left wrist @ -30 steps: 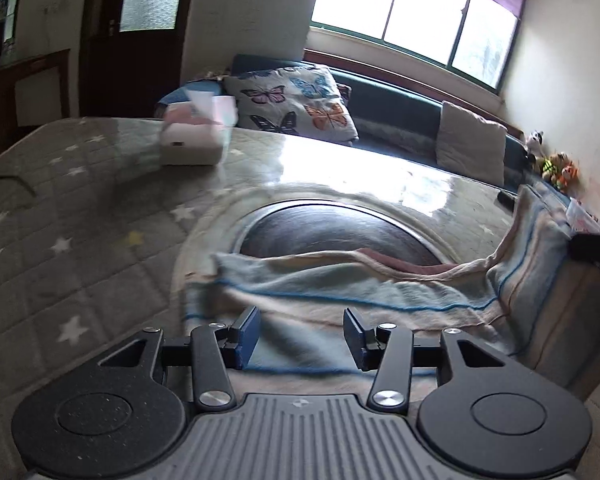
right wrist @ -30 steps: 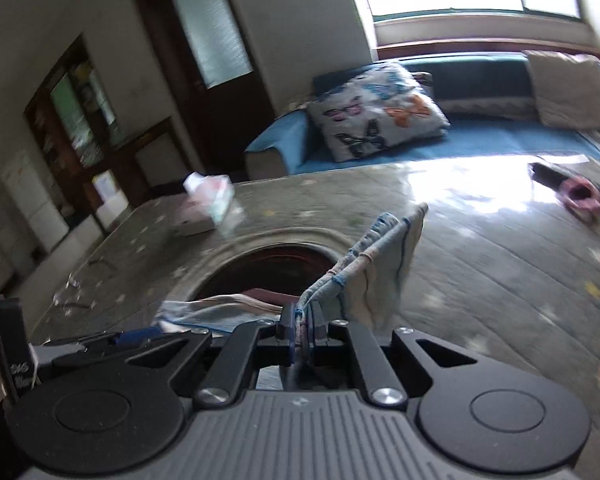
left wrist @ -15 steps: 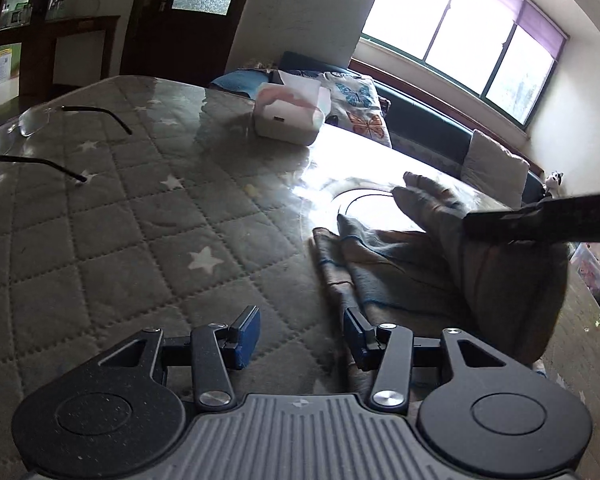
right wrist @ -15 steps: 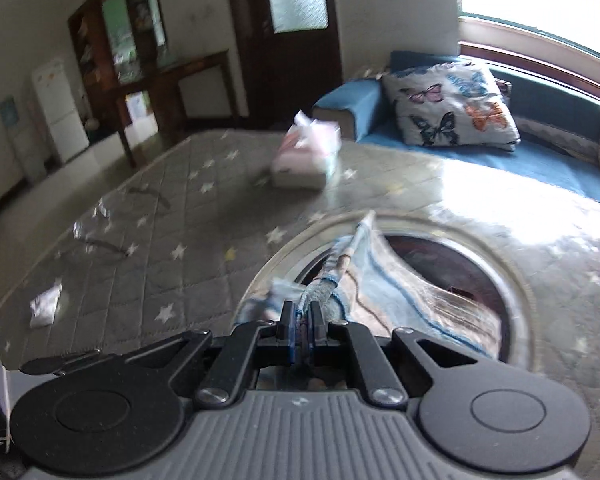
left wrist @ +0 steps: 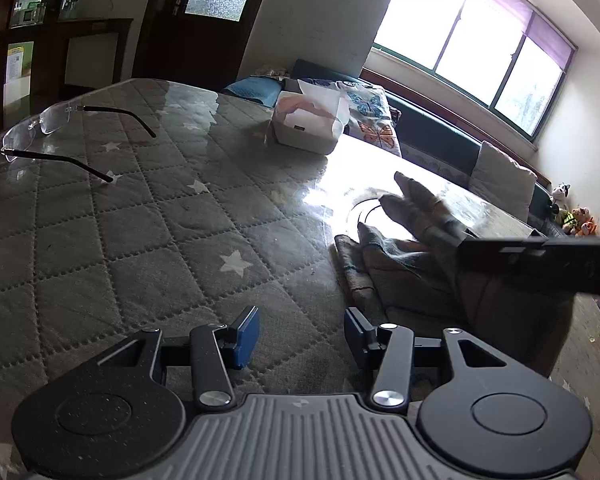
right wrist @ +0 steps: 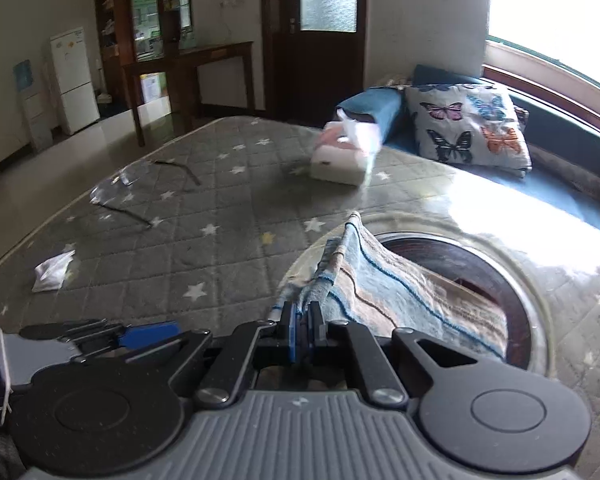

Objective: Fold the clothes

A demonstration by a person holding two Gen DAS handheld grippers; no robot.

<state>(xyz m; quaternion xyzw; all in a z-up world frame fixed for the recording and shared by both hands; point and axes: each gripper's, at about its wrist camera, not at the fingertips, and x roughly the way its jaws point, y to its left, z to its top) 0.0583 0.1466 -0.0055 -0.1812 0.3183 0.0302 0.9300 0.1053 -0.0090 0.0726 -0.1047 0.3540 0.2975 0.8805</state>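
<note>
Here, my right gripper (right wrist: 303,330) is clamped on a gathered edge of the pale blue-and-tan striped cloth (right wrist: 412,296), lifting it so the rest drapes onto the grey star-quilted table top (right wrist: 204,216) over the dark round inset (right wrist: 496,276); raised edge lets a fold swing over. My left gripper (left wrist: 300,334) hangs w/ pads spread, holding nothing, just beside the cloth's near side, approx. placed to pin or catch it.
</note>
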